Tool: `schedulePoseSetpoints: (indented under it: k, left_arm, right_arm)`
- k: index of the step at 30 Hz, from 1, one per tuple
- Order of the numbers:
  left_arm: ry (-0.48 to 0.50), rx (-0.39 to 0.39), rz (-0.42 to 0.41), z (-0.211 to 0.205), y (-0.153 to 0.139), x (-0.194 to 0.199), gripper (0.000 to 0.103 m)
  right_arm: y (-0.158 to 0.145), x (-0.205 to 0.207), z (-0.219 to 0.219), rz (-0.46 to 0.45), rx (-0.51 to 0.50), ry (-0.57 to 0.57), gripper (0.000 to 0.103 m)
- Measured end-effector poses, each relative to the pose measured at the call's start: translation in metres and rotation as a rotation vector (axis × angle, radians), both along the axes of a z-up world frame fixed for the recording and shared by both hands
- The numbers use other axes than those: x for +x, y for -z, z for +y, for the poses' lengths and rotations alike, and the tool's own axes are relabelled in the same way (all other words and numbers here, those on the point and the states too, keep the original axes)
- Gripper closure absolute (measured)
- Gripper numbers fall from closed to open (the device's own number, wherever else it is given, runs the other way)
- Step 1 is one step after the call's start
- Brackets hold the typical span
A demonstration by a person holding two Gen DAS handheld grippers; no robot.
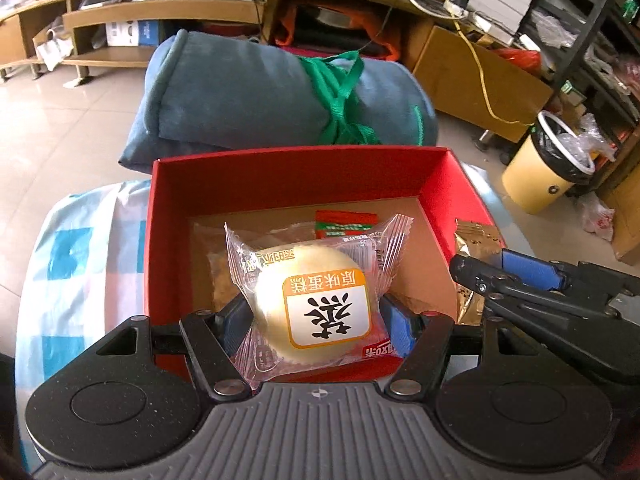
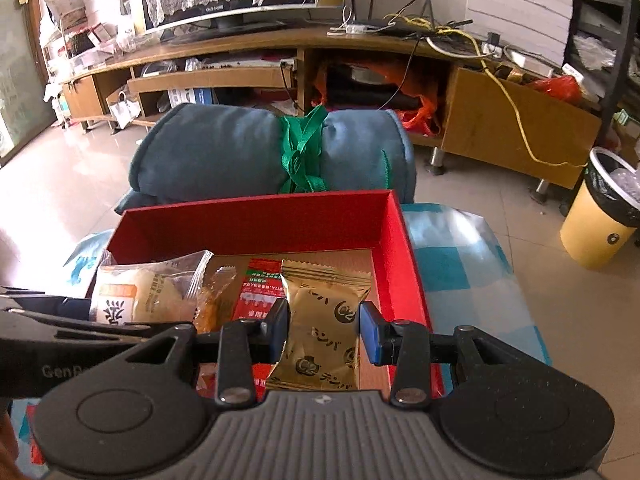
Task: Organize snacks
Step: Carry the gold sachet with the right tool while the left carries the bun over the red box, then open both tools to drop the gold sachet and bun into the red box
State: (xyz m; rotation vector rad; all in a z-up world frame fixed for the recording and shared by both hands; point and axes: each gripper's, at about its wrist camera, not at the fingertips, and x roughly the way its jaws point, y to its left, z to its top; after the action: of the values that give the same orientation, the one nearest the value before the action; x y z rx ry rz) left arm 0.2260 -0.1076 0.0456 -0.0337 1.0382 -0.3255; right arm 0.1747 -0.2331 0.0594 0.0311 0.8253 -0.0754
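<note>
Left wrist view. My left gripper (image 1: 316, 316) has its jaws about half apart and clamped on a clear-wrapped round cake (image 1: 316, 300). Both blue pads press the wrapper at the cake's sides. The cake hangs over the near part of the red box (image 1: 280, 176), which is open at the top. On the brown box floor behind the cake lie a red-and-green packet (image 1: 346, 224) and, at the left, another clear-wrapped snack (image 1: 218, 276), largely hidden. At the right edge my right gripper (image 1: 500, 276) shows from the side, holding a gold packet (image 1: 476, 240) just outside the box's right wall. The box sits on a blue-and-white checked cloth (image 1: 80, 264) covering the bench. A rolled blue blanket (image 1: 260, 96) tied with green strap lies just behind the box.

Right wrist view. My right gripper (image 2: 324, 326) has its jaws narrowly apart and clamped on the gold packet (image 2: 324, 320), which stands roughly upright between the pads. It hangs over the right half of the red box (image 2: 256, 220). Below it lies the red-and-green packet (image 2: 256, 300). Left of that is an orange-brown wrapped snack (image 2: 212, 300). Further left, the cake (image 2: 148, 292) is held in my left gripper, whose pads are not visible here.
</note>
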Motion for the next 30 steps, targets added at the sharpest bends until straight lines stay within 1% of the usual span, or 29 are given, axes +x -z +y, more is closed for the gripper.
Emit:
schedulePoseSetpoints:
  k: [4, 10, 15, 26, 30]
  left_arm:
    - [-0.01, 0.025, 0.014, -0.001, 0.01, 0.01, 0.029]
    - [-0.013, 0.064, 0.037, -0.003, 0.024, 0.016, 0.029]
    - [-0.015, 0.084, 0.021, -0.004, 0.026, 0.016, 0.028]
    - [-0.009, 0.1, 0.016, -0.006, 0.029, 0.017, 0.025]
    - [-0.007, 0.102, 0.011, -0.006, 0.029, 0.017, 0.024]
  right_arm:
    - [0.014, 0.015, 0.001, 0.03, -0.012, -0.005, 0.069]
    - [0.032, 0.026, 0.003, 0.067, -0.033, -0.012, 0.069]
    - [0.042, 0.032, 0.003, 0.094, -0.043, -0.014, 0.069]
    - [0.049, 0.034, 0.001, 0.117, -0.055, -0.01, 0.069]
    - [0.049, 0.034, 0.0, 0.11, -0.055, -0.006, 0.069]
